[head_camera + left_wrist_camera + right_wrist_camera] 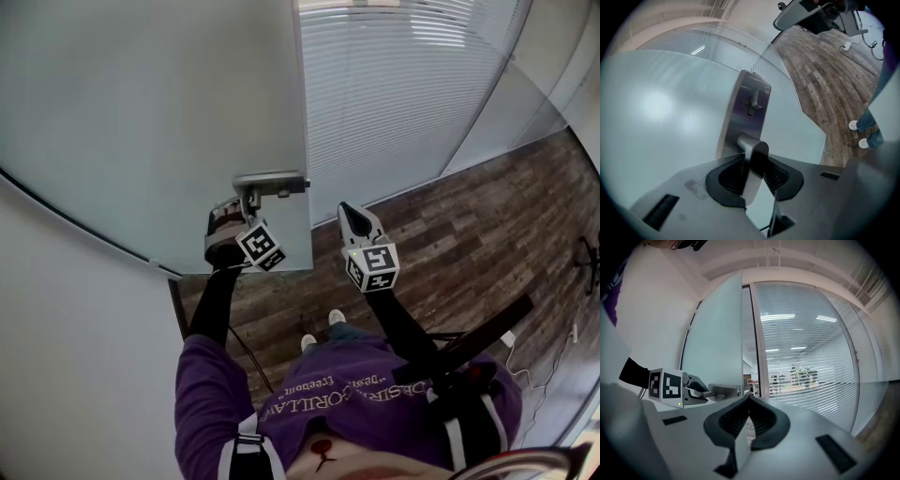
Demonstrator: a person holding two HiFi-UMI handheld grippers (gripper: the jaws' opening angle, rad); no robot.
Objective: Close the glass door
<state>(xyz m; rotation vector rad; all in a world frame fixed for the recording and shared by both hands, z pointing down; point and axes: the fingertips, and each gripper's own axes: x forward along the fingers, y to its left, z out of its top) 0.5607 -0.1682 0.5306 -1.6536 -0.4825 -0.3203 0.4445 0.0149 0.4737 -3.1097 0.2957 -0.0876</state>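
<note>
The frosted glass door [169, 112] stands ajar, its free edge next to a glass wall with blinds [403, 84]. A steel lock plate [746, 112] on the door carries a lever handle [752, 152]. My left gripper [244, 204] is shut on that handle, whose bar lies between the ribbed pads [776, 178]. In the right gripper view the left gripper [691, 389] grips the handle [715, 392] at the door's edge. My right gripper [349, 214] hangs in the air to the right of the door edge, shut with nothing in it [749, 401].
A white wall [66, 356] runs along the left. Dark wood flooring [469, 244] lies below, with the person's white shoes [319, 328] on it. A cable and a black stand [591, 253] are at the far right. Through the gap an office shows [797, 373].
</note>
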